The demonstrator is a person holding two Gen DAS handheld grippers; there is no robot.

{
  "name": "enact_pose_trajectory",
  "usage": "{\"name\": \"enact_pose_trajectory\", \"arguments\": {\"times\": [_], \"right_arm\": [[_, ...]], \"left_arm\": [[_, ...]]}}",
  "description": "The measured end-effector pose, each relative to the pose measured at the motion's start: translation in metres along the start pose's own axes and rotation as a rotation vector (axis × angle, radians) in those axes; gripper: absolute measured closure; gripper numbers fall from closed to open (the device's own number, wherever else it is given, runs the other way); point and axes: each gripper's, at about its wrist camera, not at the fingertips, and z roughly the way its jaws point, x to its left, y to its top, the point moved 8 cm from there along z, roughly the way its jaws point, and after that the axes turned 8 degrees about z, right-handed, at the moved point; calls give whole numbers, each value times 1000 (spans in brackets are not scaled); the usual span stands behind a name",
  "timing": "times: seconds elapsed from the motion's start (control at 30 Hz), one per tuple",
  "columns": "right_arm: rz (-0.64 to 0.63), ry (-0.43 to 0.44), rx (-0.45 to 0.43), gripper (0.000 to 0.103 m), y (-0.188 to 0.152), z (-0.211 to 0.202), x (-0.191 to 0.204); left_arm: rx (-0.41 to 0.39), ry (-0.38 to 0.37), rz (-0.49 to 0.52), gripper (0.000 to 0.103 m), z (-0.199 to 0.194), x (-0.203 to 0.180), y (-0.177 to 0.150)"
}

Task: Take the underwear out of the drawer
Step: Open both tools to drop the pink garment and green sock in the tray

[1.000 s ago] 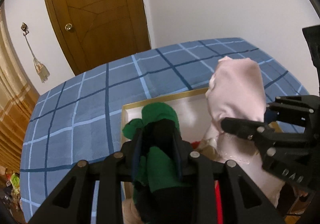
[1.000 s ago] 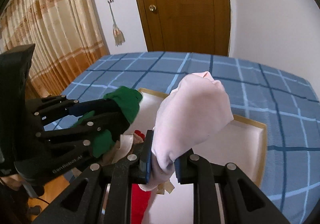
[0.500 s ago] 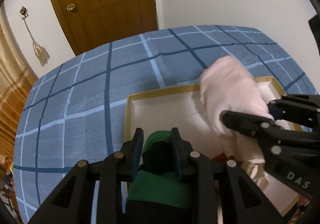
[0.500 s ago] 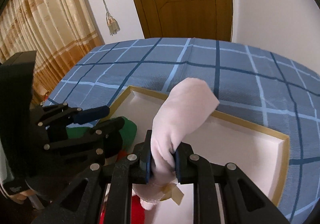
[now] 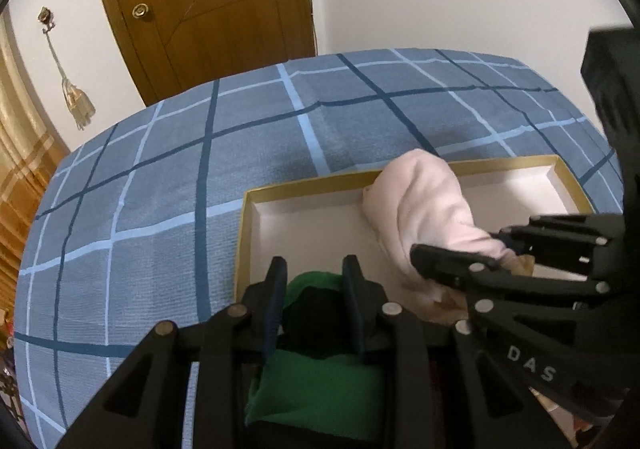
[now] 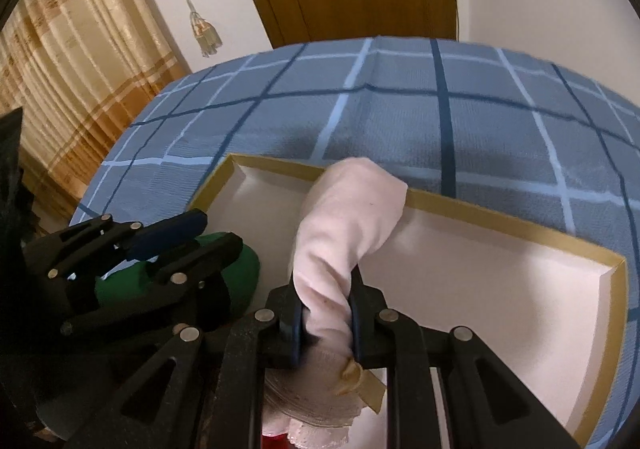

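Observation:
A shallow white box with a gold rim (image 5: 312, 185) lies on the bed. My left gripper (image 5: 314, 273) holds green and black underwear (image 5: 316, 381) over the box's near left corner. Its jaws are opening, with the cloth still filling the gap between the pads. My right gripper (image 6: 325, 289) is shut on pale pink underwear (image 6: 348, 209), whose free end droops over the box's far rim (image 6: 480, 209). In the right wrist view the left gripper (image 6: 218, 233) and the green cloth (image 6: 240, 269) sit at the left. In the left wrist view the right gripper (image 5: 456, 245) pinches the pink underwear (image 5: 424, 201).
A blue checked bed cover (image 5: 160, 209) spreads around the box. Beyond it are a wooden door (image 5: 208, 9), a white wall and a striped curtain (image 6: 72, 69). White lace cloth (image 6: 312, 409) and a red garment lie below the right gripper.
Both grippers came down toward the box with their garments. The pink underwear, held high before, now droops onto the far rim. The green cloth sank low between the left fingers.

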Motion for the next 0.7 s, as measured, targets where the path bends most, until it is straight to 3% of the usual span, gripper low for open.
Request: {"name": "enact_pose_trajectory", "arguments": {"times": [0.03,0.1,0.2,0.33,0.37,0.4,0.47,0.53,0.7], "right_arm": [[10,1,4,83,-1,3,-2],[27,12,-1,82,-1,3,-5],[56,30,-7,80,-1,3,-8],[152,100,26,59,-1,-2,-22],[167,106,35,56,-2,-4,-24],[179,113,36,53,-3,-8,-26],[178,125,18,51,-4,-19,-28],[181,122,-2,45,-6,-29,-29],[228,185,-65,44,-7,-56,-27]], "left_arm": [[1,7,-5,70,0,1,0],[4,30,-26,56,0,6,-1],[1,-3,-71,52,1,11,-2],[-8,-1,-78,49,-6,10,-4],[-12,12,-73,40,-9,10,-4],[-12,51,-70,22,-13,12,-4],[-36,148,-56,0,-25,17,-3],[-85,180,-29,1,-40,15,1],[-122,178,-17,1,-60,9,4]]}}
